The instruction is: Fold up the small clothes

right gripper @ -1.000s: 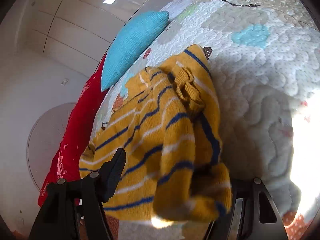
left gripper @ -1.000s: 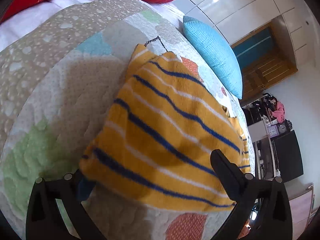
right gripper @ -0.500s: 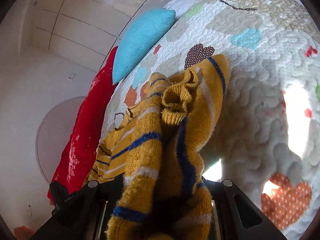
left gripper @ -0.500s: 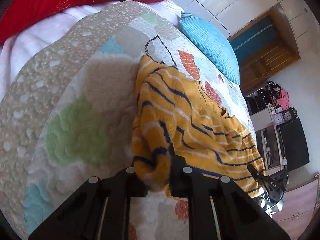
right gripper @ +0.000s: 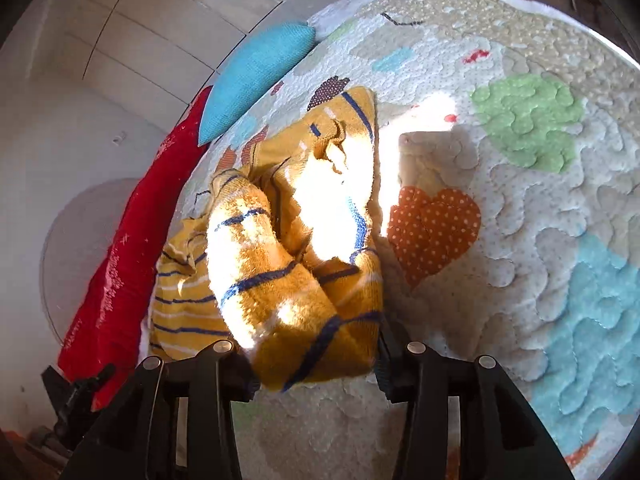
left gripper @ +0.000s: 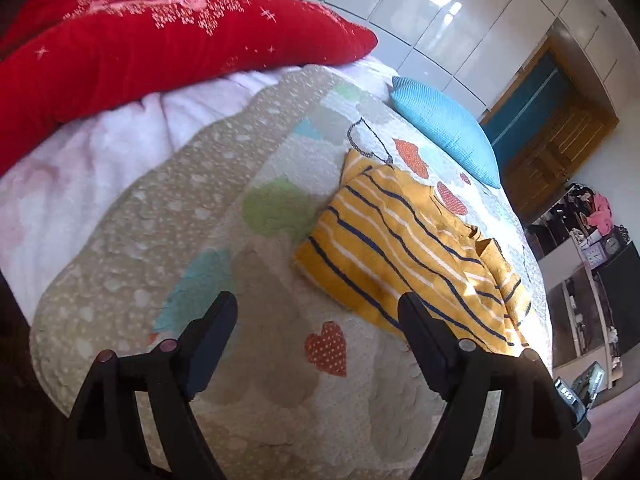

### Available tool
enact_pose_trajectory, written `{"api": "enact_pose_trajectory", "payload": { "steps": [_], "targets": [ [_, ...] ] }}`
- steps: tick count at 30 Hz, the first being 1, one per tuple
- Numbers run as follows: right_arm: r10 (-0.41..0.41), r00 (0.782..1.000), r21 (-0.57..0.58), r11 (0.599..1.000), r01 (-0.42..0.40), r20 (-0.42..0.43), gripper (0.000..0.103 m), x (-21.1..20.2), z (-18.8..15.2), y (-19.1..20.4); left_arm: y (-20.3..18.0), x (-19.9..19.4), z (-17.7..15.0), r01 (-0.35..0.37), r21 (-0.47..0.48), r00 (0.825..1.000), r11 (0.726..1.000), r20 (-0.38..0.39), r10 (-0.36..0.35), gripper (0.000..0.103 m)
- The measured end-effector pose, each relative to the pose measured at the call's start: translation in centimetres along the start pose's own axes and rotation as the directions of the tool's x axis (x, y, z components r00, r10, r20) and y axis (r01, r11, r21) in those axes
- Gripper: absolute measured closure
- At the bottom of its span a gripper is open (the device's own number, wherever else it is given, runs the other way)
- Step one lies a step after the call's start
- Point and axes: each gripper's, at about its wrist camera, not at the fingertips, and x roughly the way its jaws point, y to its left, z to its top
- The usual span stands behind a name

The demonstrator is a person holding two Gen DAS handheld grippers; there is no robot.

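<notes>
One yellow knitted sweater [left gripper: 404,252] with navy and white stripes lay folded on the quilted bedspread [left gripper: 168,216] of the bed, towards the edge nearest the blue cushion [left gripper: 444,128]; no label or readable writing showed on the garment. The left claw [left gripper: 316,312] stood apart over bare quilt just beside the sweater's near edge, its jaws having just opened, with nothing between them. The right claw [right gripper: 316,356] had likewise just been opening; a bunched fold of the sweater [right gripper: 296,264] lay between its fingers, and whether the pads still pressed on it could not be told. Counted: one sweater, one blue cushion, one red pillow [left gripper: 160,36] bearing pale embroidered marks too blurred to read, and two clocks [left gripper: 604,248] on a distant shelf.
</notes>
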Motion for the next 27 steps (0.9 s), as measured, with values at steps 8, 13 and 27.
{"api": "enact_pose_trajectory", "payload": {
  "steps": [8, 13, 27],
  "targets": [
    [-0.125, 0.974, -0.019, 0.991, 0.131, 0.191, 0.047, -5.3, 1.0, 0.6, -0.9, -4.0, -1.4, -0.074, 0.084, 0.994, 0.994, 0.087, 0.067, 0.017],
    [-0.037, 0.981, -0.135, 0.989, 0.063, 0.188, 0.047, -4.5, 1.7, 4.6, -3.0, -4.2, -2.1, -0.092, 0.146, 0.990, 0.985, 0.117, 0.075, 0.014],
    [-0.135, 0.990, -0.070, 0.988, 0.139, 0.049, 0.049, 10.5, 12.0, 3.0, -4.9, -3.5, -3.5, -0.066, 0.207, 0.997, 0.976, 0.059, 0.055, 0.014]
  ]
}}
